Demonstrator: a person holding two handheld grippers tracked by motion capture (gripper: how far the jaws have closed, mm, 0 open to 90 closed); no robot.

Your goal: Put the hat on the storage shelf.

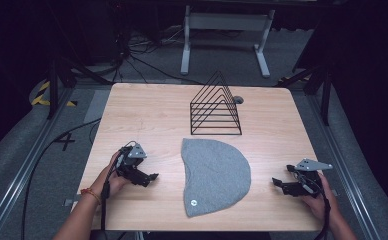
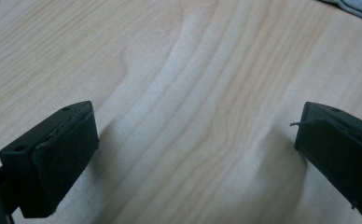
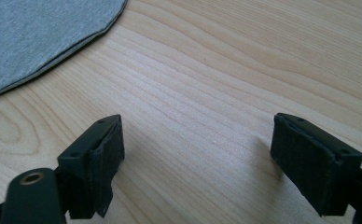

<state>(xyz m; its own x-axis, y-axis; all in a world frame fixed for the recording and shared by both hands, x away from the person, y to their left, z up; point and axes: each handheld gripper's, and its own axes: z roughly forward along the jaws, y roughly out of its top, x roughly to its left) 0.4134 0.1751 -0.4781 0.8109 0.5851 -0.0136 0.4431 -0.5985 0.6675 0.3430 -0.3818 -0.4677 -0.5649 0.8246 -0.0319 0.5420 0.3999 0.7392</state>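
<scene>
A grey folded cloth [image 1: 213,176] lies flat near the front edge of the table [image 1: 147,110], roughly midway between the two side edges, its straight side facing left and its rounded side facing right, long axis running front to back. The left gripper [image 1: 151,178] rests near the front left, jaws wide and empty, pointing at the straight side. The right gripper [image 1: 278,184] sits near the front right, jaws also wide and empty, aimed at the curved edge. Both look about equally near. A black wire rack [image 1: 216,107] stands behind the cloth.
</scene>
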